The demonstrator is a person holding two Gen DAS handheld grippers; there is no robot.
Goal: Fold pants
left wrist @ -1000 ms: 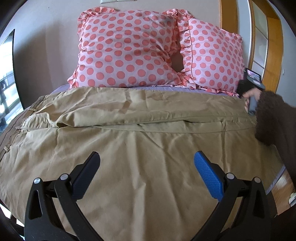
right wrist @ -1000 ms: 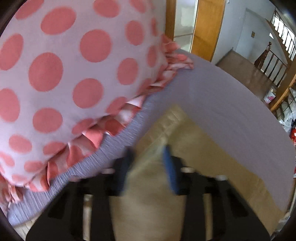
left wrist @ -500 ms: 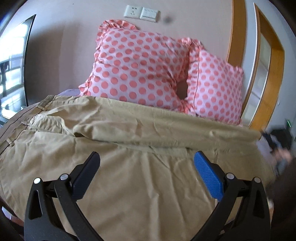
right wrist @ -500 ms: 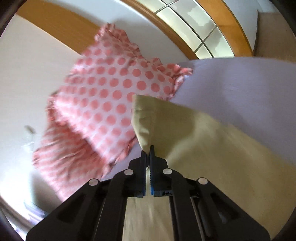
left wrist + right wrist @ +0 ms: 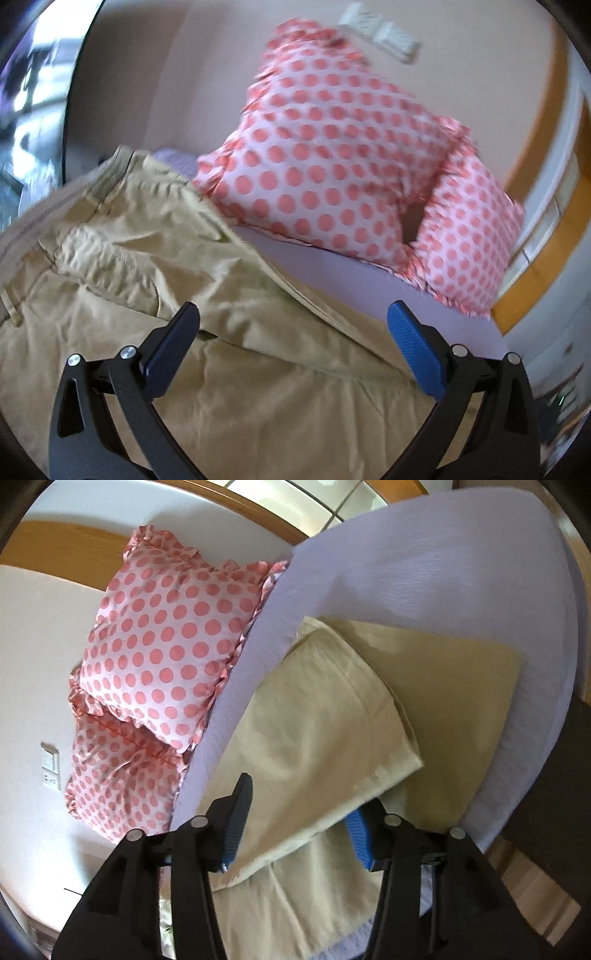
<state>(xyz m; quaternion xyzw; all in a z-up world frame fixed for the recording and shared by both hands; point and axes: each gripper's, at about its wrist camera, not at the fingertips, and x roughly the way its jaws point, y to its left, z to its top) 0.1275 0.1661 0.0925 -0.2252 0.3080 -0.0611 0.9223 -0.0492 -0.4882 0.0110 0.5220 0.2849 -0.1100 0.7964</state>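
Note:
Tan pants [image 5: 155, 258] lie on a lilac bed sheet [image 5: 351, 277], waistband at the left, one leg folded over the other. My left gripper [image 5: 291, 332] is open above the pants near the crotch, holding nothing. In the right wrist view the pant legs [image 5: 332, 716] lie stacked, the top leg's hem end draped between my fingers. My right gripper [image 5: 299, 823] is open just above the leg ends, and the cloth lies loose between the jaws.
Two pink polka-dot pillows [image 5: 332, 158] lean on the wall at the bed's head; they also show in the right wrist view [image 5: 166, 646]. A wooden door frame [image 5: 535, 266] stands at the right. The bed's edge [image 5: 535, 738] and wooden floor [image 5: 535, 897] lie beyond the leg ends.
My right gripper, shut on the leg hem half a second ago, has opened and let the leg drop onto the other one. My left gripper has tilted and shifted left toward the waistband.

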